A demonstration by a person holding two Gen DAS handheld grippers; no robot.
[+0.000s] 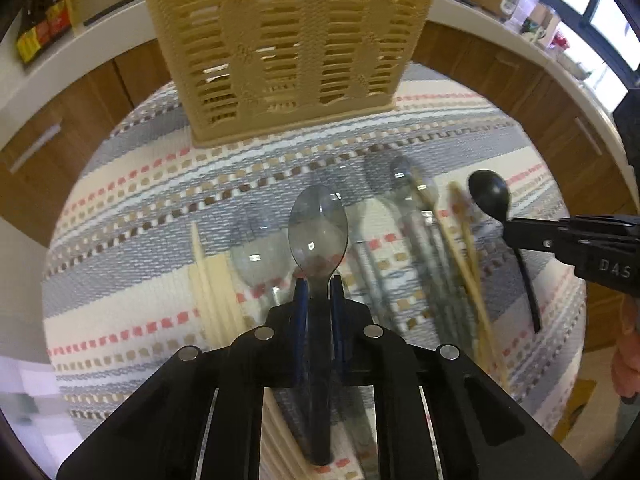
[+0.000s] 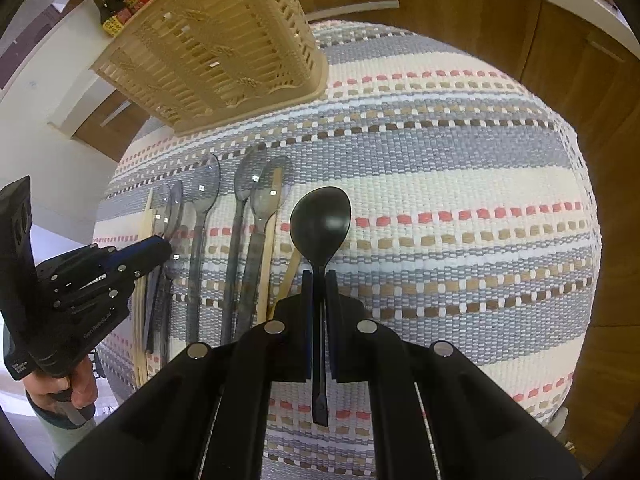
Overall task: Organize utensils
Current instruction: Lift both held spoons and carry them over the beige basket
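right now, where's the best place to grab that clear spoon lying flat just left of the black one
Take the clear spoon by its thin straight handle, around mid-length, coming down from above with the gripper fingers across the handle. The bowl is broad and curved, so it likely slips. A wooden chopstick lies right along its right side, so the fingers must avoid pinching both. The right gripper already holds the black spoon.

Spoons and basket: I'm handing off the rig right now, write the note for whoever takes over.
Left claw: shut on a clear spoon, bowl forward.
Right claw: shut on the black spoon.
Basket stands at the mat's far edge; no utensils visible in it.
Left: clear spoons and chopsticks still lie on the mat. Drop both held spoons in, then fetch the rest.
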